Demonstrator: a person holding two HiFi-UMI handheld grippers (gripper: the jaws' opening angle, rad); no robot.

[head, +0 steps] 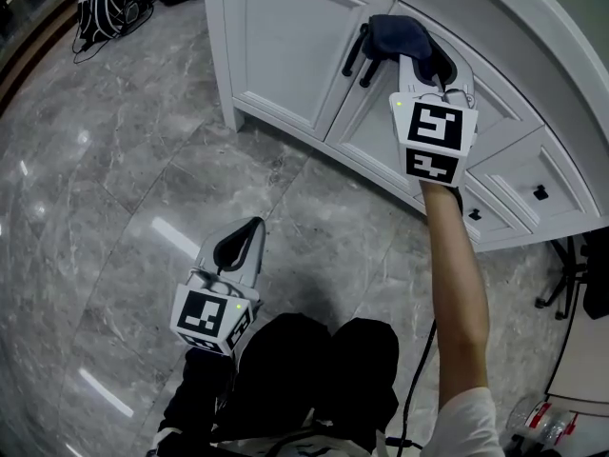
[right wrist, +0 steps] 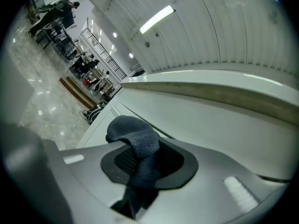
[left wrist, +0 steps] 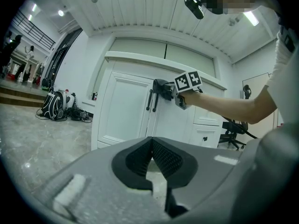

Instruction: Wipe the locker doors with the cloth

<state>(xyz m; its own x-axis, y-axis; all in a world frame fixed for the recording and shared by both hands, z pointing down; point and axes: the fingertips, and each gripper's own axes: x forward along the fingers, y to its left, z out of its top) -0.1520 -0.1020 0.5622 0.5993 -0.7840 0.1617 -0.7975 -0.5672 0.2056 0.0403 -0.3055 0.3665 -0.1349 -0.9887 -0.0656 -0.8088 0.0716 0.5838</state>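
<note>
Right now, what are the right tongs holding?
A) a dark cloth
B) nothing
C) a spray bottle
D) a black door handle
A: in the right gripper view the right tongs are shut on a dark cloth, which bunches out past their tips.

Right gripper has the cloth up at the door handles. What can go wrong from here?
1. The cloth is a bunched wad in the right gripper, and a loose fold could snag on the black door handles.
2. Only a narrow strip looks pinched, so drag across the white door may pull it out.
3. With so little cloth spread out, the gripper's hard tips might scrape the paint.
</note>
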